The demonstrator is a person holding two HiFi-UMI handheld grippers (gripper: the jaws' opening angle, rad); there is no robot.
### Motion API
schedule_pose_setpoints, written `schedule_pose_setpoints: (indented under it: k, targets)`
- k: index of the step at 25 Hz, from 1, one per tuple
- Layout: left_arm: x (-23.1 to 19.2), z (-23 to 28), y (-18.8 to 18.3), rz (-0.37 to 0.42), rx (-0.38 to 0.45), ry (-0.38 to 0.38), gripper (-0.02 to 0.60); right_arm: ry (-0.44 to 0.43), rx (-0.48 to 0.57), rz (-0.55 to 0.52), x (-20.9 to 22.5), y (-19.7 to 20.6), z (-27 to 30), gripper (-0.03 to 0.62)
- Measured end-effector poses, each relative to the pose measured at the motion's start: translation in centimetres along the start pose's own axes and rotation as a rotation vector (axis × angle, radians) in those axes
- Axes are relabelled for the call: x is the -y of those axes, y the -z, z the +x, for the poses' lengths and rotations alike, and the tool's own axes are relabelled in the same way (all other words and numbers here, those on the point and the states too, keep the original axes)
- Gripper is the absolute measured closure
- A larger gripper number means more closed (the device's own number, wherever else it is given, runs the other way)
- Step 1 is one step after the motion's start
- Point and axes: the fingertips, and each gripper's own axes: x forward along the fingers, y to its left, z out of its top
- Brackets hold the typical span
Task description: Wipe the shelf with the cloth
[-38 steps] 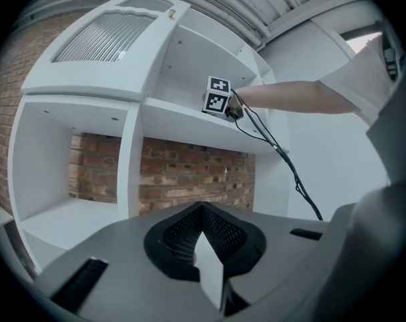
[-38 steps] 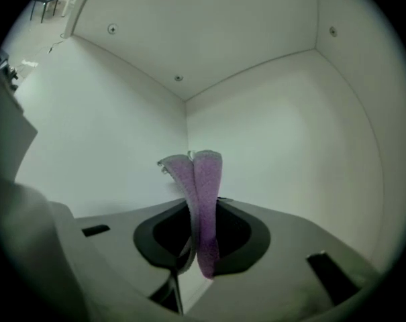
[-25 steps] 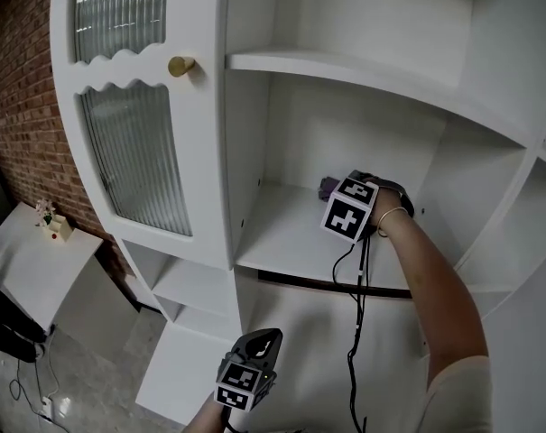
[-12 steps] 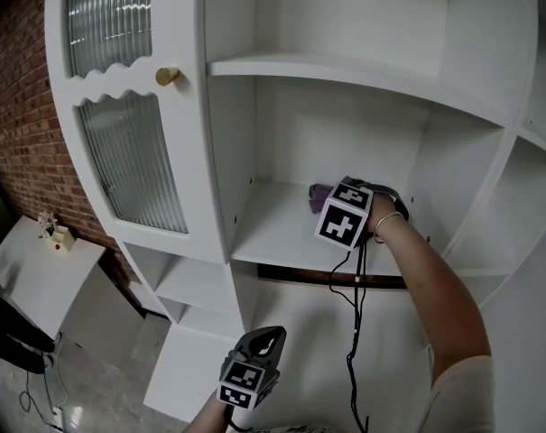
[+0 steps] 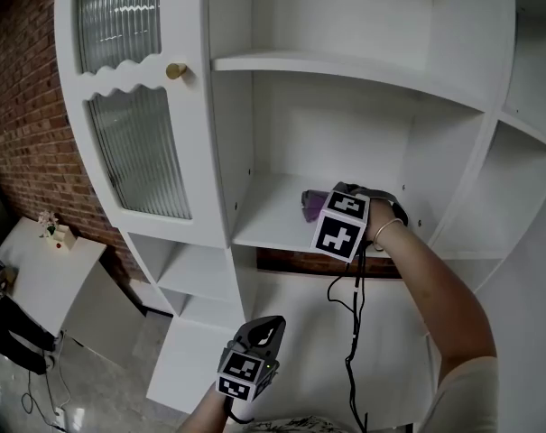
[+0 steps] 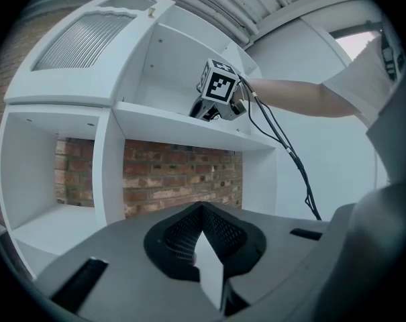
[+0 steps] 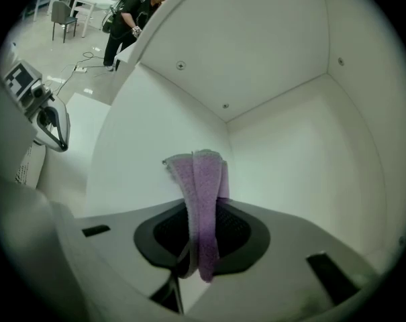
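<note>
Clamping on a bunched fold of the purple cloth [image 7: 203,193], the right claw [image 7: 197,250] is holding it at the white shelf [image 5: 268,228], toward the back. The cloth is looking soft, light and limp, so gripping the bunch seems right. The left claw [image 6: 201,247] is hanging below, jaws together and empty.

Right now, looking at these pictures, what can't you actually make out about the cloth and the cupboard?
Right gripper view: the right gripper clamps the purple cloth, but its own body covers the shelf below, so cloth-to-shelf contact is hidden.
Head view: that gripper's marker cube covers most of the cloth.
Head view: the ribbed glass door blurs whatever stands behind it.
Left gripper view: the cube hides the cloth.
</note>
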Motion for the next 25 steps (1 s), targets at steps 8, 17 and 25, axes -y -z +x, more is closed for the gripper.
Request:
schedule_pose_setpoints:
  k: [8, 17, 25]
  targets:
    - [0.9, -2.0, 0.0, 0.014, 0.006, 0.024, 0.568, -0.037, -0.008, -0.011, -3.2, -0.6, -3.4, 0.517]
    - [3.1, -3.3, -0.1, 0.040, 0.003, 0.092, 0.568, -0.113, -0.006, -0.011, -6.7, -0.2, -7.5, 0.517]
    - [4.4, -4.3, 0.3, 0.037, -0.015, 0.136, 0.568, -0.189, 0.007, 0.044, -8.3, 0.3, -10.1, 0.517]
